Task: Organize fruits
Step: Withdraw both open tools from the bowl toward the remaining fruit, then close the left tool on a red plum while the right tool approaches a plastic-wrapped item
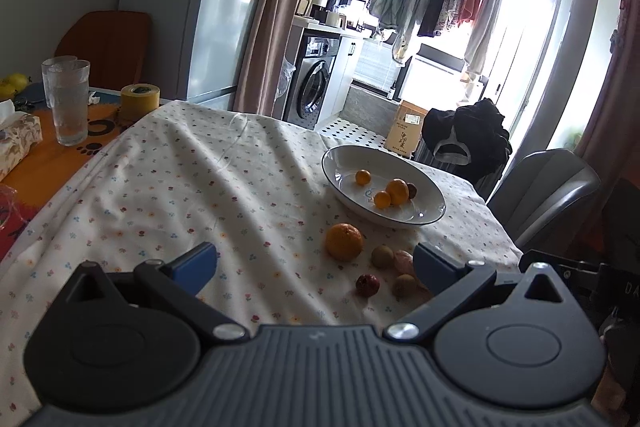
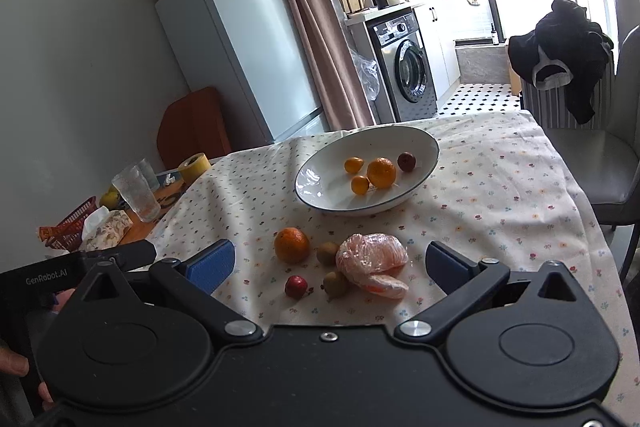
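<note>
Bowl point(image 2: 320, 179) holding orange point(image 2: 381, 172), two kumquats point(image 2: 354, 164), red fruit point(image 2: 406, 161)

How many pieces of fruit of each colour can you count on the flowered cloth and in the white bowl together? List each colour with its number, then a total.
Orange, bare: 4 (three in the white bowl, one on the cloth)
Orange, plastic-wrapped: 1
Dark red: 2
Olive-brown: 2
Total: 9

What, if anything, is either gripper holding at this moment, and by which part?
Nothing is held. The left gripper and right gripper are both open, their fingers apart above the cloth, short of the loose orange.
</note>
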Demonstrator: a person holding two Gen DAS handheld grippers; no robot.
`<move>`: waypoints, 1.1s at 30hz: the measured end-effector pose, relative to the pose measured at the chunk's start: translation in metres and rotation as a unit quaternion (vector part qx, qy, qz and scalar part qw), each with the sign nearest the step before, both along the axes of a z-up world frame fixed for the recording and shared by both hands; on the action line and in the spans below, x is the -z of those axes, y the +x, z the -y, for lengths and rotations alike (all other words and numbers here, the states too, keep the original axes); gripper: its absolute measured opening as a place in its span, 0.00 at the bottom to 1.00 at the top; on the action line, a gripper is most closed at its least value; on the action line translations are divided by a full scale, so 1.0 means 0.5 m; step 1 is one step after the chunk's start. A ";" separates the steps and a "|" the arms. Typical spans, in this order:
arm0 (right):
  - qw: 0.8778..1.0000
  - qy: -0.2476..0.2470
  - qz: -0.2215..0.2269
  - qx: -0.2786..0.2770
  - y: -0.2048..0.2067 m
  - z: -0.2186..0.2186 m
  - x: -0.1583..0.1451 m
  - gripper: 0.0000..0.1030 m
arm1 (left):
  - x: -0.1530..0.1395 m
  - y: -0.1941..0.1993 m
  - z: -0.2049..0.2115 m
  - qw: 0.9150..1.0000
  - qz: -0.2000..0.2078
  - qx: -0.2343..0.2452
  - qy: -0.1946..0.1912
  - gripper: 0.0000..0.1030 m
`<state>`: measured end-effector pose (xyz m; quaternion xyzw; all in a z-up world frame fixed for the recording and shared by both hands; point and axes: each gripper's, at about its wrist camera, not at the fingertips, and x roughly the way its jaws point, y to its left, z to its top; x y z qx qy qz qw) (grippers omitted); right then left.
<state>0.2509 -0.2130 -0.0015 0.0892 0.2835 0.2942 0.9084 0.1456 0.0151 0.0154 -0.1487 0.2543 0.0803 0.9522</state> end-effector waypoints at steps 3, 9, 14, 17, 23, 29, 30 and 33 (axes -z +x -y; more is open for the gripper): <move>1.000 0.005 -0.002 -0.001 -0.012 0.006 0.003 1.00 | -0.004 -0.014 0.004 1.000 0.003 0.004 0.002 1.00; 1.000 0.003 0.000 0.001 -0.026 0.019 0.011 1.00 | -0.003 -0.032 0.013 1.000 0.006 0.012 0.007 1.00; 1.000 0.008 -0.014 0.011 -0.025 0.041 0.033 1.00 | 0.008 -0.024 0.015 1.000 -0.005 0.016 -0.002 1.00; 1.000 0.008 -0.018 0.011 -0.025 0.046 0.040 1.00 | 0.016 -0.016 0.012 1.000 -0.011 0.014 -0.013 1.00; 1.000 0.008 -0.019 0.008 -0.025 0.049 0.044 1.00 | 0.036 0.007 0.012 1.000 -0.019 0.006 -0.020 1.00; 1.000 0.017 -0.014 0.006 -0.021 0.054 0.049 1.00 | 0.059 0.034 0.024 0.999 -0.029 0.004 -0.014 1.00; 1.000 0.018 -0.016 0.006 -0.019 0.055 0.052 1.00 | 0.062 0.038 0.027 0.999 -0.029 0.005 -0.013 1.00; 1.000 0.018 -0.022 0.004 -0.011 0.055 0.061 1.00 | 0.073 0.051 0.032 0.999 -0.032 0.006 -0.008 0.99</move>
